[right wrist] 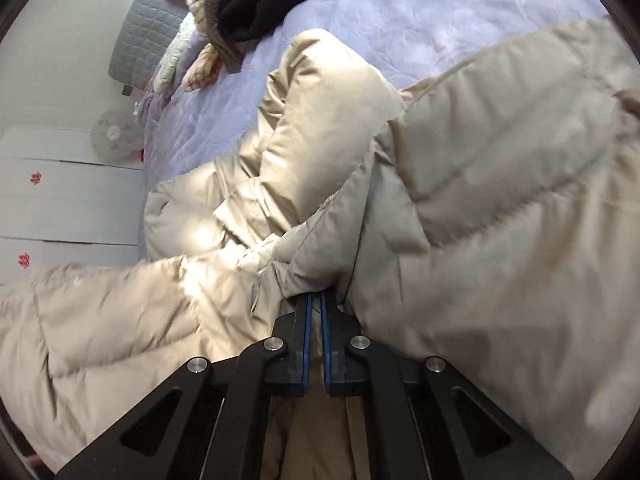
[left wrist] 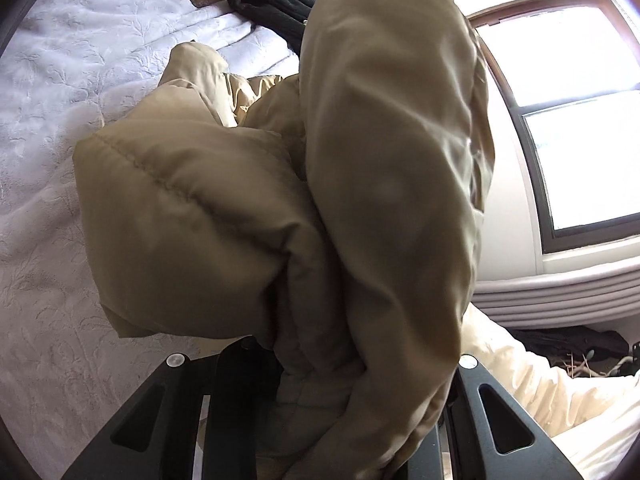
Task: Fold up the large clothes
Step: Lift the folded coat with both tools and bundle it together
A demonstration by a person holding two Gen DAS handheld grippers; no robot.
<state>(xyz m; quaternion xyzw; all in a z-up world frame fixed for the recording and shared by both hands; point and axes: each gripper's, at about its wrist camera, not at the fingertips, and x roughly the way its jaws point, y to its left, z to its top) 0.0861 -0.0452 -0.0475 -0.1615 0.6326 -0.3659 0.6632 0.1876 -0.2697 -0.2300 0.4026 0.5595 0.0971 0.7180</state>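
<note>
Bed (right wrist: pixel 420 12) ahead of both tools, pale quilted cover; dark clothes heaped at its far end.

Coat (right wrist: pixel 500 184): big tan down coat, part lying on the bed ahead of the right tool, part lifted up off it by the left. I judge it light for its bulk, soft and springy, with a slick shell that will slide and puff back out of any fold. Best taken at seams, hems or cuffs, not on the fat quilted panels.

Left tool (left wrist: pixel 320 396): a thick bunch of coat fills the gap, fingers part-way in, gripping it; fabric hangs right over the lens.

Right tool (right wrist: pixel 315 300): blue pads all but touching, tips nipping a thin coat edge.
</note>
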